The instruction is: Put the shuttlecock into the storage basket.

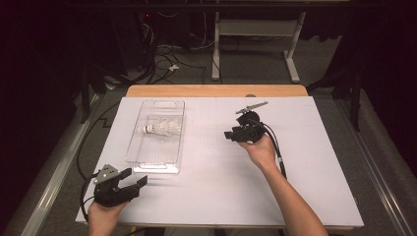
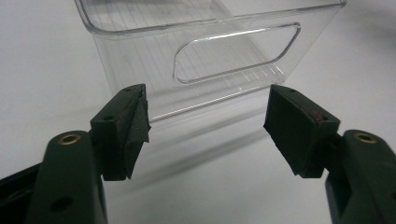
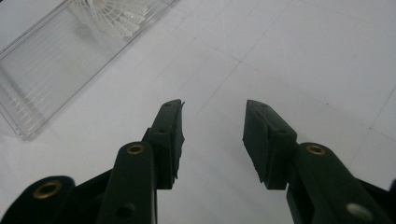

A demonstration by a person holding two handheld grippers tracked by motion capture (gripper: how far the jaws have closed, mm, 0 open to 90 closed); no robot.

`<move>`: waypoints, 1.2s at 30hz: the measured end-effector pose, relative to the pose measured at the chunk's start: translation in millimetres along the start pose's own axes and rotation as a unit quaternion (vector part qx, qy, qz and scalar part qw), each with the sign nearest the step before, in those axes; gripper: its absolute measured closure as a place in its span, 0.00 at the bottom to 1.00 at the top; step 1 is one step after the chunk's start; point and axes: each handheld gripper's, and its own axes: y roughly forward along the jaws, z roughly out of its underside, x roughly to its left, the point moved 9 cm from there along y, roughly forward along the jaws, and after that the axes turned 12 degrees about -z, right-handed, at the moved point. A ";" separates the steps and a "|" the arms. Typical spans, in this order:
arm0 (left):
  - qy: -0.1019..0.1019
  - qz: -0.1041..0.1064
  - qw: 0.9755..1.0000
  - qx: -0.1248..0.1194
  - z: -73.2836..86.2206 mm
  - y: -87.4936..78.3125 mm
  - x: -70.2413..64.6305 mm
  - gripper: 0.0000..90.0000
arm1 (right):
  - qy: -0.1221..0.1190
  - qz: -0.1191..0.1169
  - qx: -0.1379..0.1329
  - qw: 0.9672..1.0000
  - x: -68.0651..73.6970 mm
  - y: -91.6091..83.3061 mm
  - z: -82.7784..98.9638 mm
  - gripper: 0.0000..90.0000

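Shuttlecock [image 1: 162, 129] lying on its side inside the clear plastic bin [image 1: 143, 162], left of centre in the high view; cork end pointing to frame left, white feather skirt fanned to the right; resting on the ribbed floor of the bin, in its middle stretch; seen again as a blurred white fan [image 3: 119, 13] at the top left of the right gripper view, through the bin's wall [image 3: 32, 88].

Bin sitting lengthwise on the white surface [image 1: 305, 167], handle slots at both short ends; near end wall with its cut-out handle [image 2: 236, 52] looming large in the left gripper view, just beyond the claw tips.

Left claw [image 1: 132, 178] down at the lower left of the high view, held in a hand [image 1: 103, 216] coming up from the bottom edge; jaws spread wide, released, nothing between the pads [image 2: 135, 126] but bare surface; tips aimed at the bin's near end, close to it and not touching.

Right claw [image 1: 231, 134] right of centre in the high view, gripped by the right hand [image 1: 260, 150], forearm slanting in from the bottom; pointed toward the bin, well apart from it; jaws partly spread, released, gripping nothing; pale surface showing in the gap between the black pads [image 3: 268, 140]; cable [image 1: 276, 147] trailing back along the wrist.
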 end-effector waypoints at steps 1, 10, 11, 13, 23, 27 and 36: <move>0.000 0.000 1.000 0.000 0.0 0.0 0.0 0.35 | 0.003 0.001 -0.001 1.000 -0.6 -1.2 0.5 0.64; 0.000 0.000 1.000 0.000 0.1 0.0 0.2 0.35 | 0.005 0.004 -0.005 1.000 -4.4 -7.1 4.6 0.64; 0.000 0.000 1.000 0.000 0.1 0.0 0.2 0.35 | 0.006 0.005 -0.004 1.000 -4.9 -7.4 5.3 0.64; 0.000 0.000 1.000 0.000 0.1 0.0 0.3 0.35 | 0.007 0.005 -0.004 1.000 -5.8 -8.1 6.7 0.64; -0.001 -0.001 1.000 0.000 0.0 0.1 0.7 0.35 | 0.011 0.008 -0.007 1.000 -10.0 -14.3 12.1 0.64; 0.000 -0.001 1.000 0.002 0.2 0.1 1.0 0.35 | 0.014 0.010 -0.007 1.000 -11.8 -16.7 14.6 0.64; -0.001 -0.001 1.000 0.001 0.2 0.4 0.8 0.35 | 0.018 0.010 -0.011 1.000 -15.0 -20.5 18.6 0.64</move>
